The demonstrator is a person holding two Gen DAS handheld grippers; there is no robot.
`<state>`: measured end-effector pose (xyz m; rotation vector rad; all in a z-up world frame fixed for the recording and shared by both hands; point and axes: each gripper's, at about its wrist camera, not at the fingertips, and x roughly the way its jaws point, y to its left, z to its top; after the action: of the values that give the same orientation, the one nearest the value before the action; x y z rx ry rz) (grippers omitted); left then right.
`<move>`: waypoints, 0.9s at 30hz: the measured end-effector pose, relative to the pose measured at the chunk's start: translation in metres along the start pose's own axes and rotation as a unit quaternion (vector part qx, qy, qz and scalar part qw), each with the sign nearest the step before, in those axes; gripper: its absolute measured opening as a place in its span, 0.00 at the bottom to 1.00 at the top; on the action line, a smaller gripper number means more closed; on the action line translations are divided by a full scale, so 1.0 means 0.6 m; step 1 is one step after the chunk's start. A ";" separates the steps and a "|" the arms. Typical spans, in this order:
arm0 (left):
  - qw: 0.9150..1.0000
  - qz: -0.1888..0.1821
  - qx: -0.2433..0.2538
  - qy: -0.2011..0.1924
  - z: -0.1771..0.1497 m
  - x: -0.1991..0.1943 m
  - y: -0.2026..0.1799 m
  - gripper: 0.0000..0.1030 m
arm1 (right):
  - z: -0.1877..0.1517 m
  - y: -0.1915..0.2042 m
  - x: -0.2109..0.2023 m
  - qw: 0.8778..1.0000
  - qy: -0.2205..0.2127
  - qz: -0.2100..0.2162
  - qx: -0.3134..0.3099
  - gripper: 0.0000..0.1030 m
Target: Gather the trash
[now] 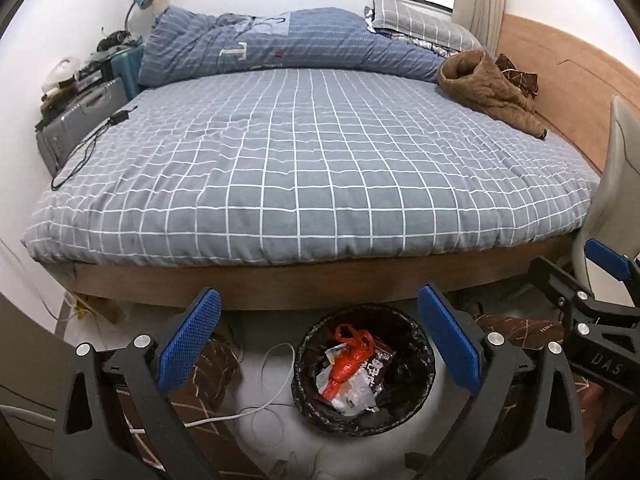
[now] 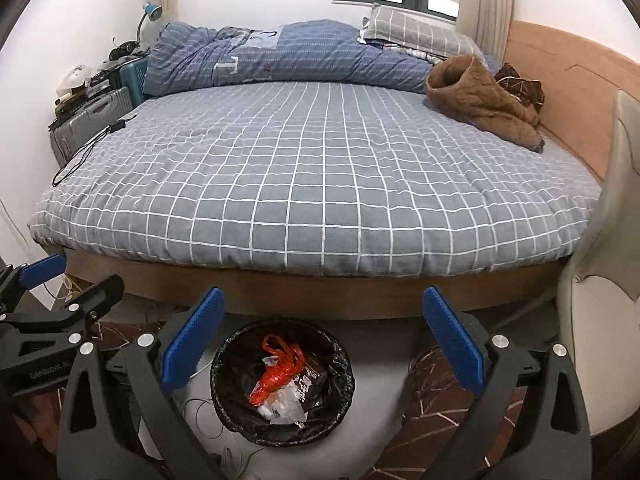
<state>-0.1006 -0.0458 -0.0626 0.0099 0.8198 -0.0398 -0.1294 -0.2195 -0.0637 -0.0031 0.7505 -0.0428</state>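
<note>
A round bin with a black liner [image 1: 416,380] [image 2: 340,384] stands on the floor at the foot of the bed. Inside lie a red plastic bag [image 1: 346,364] [image 2: 276,376], white wrappers and a dark box. My left gripper [image 1: 319,293] hangs above the bin, open, with nothing between its blue pads [image 1: 188,344]. My right gripper [image 2: 324,293] hangs beside it to the right, also open and holding nothing. Each one shows at the edge of the other's view: the right gripper [image 1: 600,268] and the left gripper [image 2: 76,276].
A bed with a grey checked cover [image 1: 304,160] fills the room ahead, with a blue quilt [image 1: 280,48] and a brown garment [image 1: 484,88] on it. Suitcases [image 1: 80,116] stand at its left, a pale chair [image 2: 600,320] at its right. A white cable [image 1: 256,408] lies on the floor.
</note>
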 end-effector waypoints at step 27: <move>1.000 -0.010 -0.004 0.005 -0.004 -0.005 -0.002 0.94 | -0.004 -0.006 -0.003 1.000 0.001 -0.005 0.005 0.93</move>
<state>-0.1046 -0.0467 -0.0622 -0.0064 0.8309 -0.0554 -0.1326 -0.2233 -0.0643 0.0023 0.7531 -0.0557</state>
